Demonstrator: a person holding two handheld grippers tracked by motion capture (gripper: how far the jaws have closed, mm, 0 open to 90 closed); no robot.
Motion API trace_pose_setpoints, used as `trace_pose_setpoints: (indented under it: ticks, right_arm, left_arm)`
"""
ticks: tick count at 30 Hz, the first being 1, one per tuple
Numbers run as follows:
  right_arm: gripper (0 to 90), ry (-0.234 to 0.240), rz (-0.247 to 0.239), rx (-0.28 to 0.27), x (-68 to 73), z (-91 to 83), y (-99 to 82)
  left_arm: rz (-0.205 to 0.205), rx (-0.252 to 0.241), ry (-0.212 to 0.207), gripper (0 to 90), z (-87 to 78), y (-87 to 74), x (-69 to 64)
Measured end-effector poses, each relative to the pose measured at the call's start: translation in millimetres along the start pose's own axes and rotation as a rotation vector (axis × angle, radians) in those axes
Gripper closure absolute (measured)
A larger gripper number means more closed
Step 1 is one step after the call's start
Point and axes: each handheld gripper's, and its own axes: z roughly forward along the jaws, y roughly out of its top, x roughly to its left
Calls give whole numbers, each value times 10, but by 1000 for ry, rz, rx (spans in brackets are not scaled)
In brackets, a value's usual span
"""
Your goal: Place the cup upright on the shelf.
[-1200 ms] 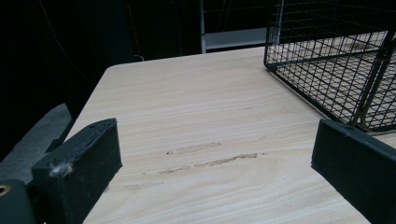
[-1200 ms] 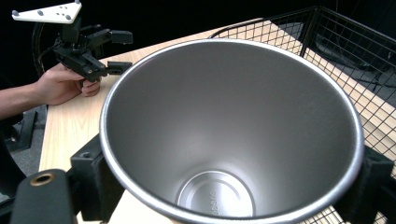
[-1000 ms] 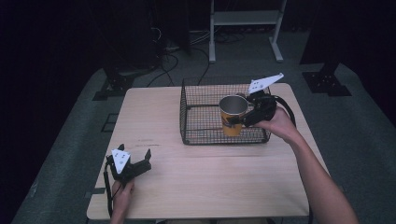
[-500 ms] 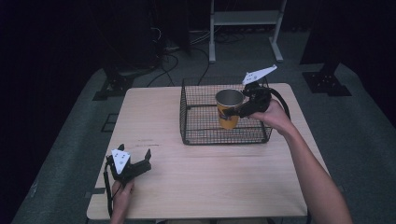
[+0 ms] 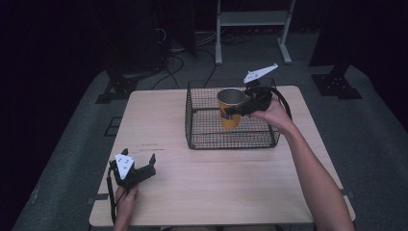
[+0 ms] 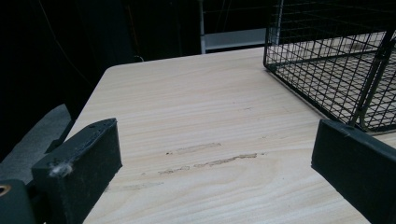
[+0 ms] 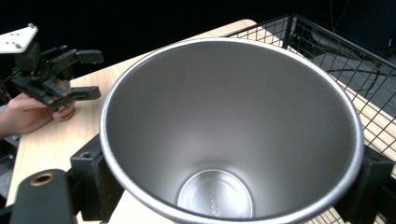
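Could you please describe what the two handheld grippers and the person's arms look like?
Both are black. The left gripper has blocky, foam-like padded fingers, a white plate and a trailing black cable. The right gripper carries a pale three-cornered plate and a looping black cable. The forearms are bare, no sleeves.

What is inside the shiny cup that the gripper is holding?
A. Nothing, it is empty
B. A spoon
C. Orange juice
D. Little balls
A. The right gripper view looks straight down into the metal cup and shows bare steel walls and a bare round bottom, with the right gripper clamped on the cup's sides above the wire basket.
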Motion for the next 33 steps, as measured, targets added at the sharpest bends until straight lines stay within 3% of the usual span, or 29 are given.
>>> trace_pose_setpoints:
  ticks: [10, 14, 18, 28, 33]
  right_arm:
    - [133, -13, 14, 35, -110, 163, 19]
    - [132, -38, 14, 39, -128, 261, 12]
    - [132, -30, 32, 54, -189, 404, -25]
    - [132, -35, 22, 90, -307, 637, -123]
    - [132, -44, 37, 101, -353, 664, -143]
  left_arm:
    - [0, 0, -1, 8, -1, 0, 1]
    - [1, -1, -1, 8, -1, -1, 0]
    - [-1, -1, -1, 8, -1, 0, 2]
    - [-2, -1, -2, 8, 1, 0, 10]
    - [-14, 2, -2, 8, 2, 0, 22]
